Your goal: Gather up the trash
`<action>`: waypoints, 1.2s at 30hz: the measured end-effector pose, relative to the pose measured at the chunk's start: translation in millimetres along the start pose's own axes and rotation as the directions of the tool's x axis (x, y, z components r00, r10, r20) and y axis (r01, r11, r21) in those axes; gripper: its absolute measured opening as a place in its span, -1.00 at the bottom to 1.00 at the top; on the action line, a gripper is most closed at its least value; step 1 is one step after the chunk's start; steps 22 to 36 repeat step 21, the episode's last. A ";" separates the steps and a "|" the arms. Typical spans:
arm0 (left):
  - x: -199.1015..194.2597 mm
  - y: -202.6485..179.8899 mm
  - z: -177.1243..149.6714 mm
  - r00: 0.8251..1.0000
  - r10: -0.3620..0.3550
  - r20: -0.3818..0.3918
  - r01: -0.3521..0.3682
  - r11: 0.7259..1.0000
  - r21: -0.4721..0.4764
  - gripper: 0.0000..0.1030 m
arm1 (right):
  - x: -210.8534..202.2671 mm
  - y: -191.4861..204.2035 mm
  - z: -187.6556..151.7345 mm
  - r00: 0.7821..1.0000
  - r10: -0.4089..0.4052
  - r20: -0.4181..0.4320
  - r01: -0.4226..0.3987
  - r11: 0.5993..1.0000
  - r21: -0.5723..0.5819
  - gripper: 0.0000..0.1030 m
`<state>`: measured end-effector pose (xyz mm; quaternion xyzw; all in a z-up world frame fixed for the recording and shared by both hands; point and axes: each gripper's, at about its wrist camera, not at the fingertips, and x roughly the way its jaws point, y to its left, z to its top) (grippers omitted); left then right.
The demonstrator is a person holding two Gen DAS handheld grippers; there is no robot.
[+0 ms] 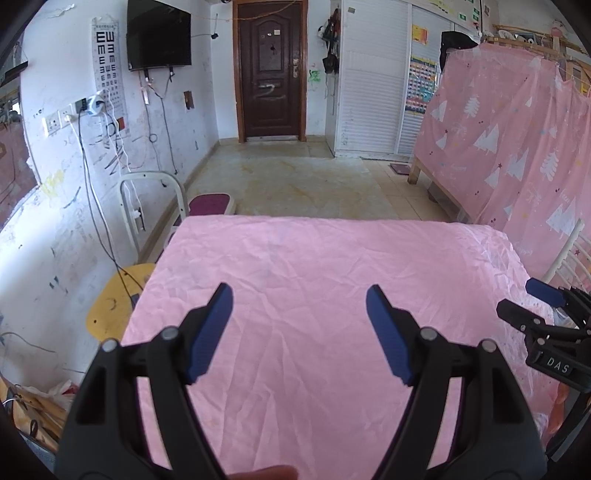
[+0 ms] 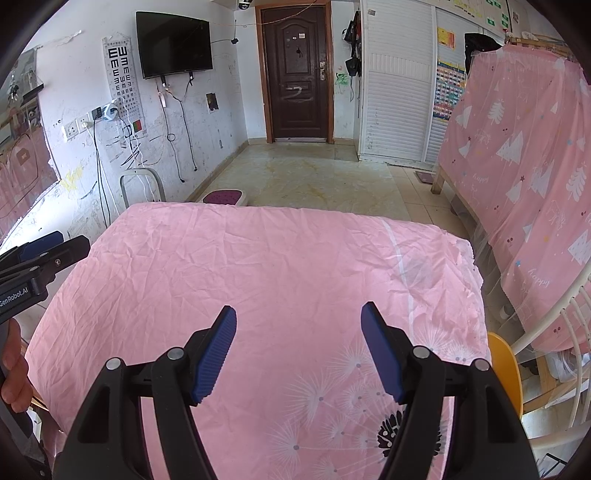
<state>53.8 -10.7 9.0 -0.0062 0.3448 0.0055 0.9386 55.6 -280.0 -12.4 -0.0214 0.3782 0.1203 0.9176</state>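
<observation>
Two hand-held grippers hover side by side over a bench draped in a crumpled pink cloth point(image 1: 314, 295), both angled down at its surface as if surveying it for litter. The left gripper point(image 1: 299, 332) has its jaws standing well apart with nothing between them; the right gripper point(image 2: 298, 349) is likewise spread and empty, and it shows at 3 o'clock in the left wrist view. No trash is visible on the cloth in either view, so what is to be collected lies outside the frames or cannot be made out. A hand point(image 2: 14, 373) grips the left tool at 9 o'clock in the right wrist view. Beyond the bench at 12 o'clock stands a dark door point(image 1: 271, 70), with a wall-mounted television point(image 1: 159, 35) at 10 o'clock. The wide stance looks like readiness to pick something up.
</observation>
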 end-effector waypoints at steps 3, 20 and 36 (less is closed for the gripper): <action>0.5 0.0 -0.2 1.000 0.001 -0.002 -0.001 1.000 0.000 0.39 | 0.1 0.2 -0.1 1.000 0.001 0.000 -0.001 1.000 0.000 0.17; 0.4 -1.8 1.8 1.000 0.007 -0.003 -0.007 1.000 -0.001 0.39 | -2.7 -1.9 3.2 1.000 -0.010 0.003 0.010 1.000 -0.004 0.22; 0.4 -2.0 1.6 1.000 0.008 -0.003 -0.008 1.000 -0.001 0.39 | -2.5 -2.5 3.0 1.000 -0.011 0.003 0.011 1.000 -0.003 0.22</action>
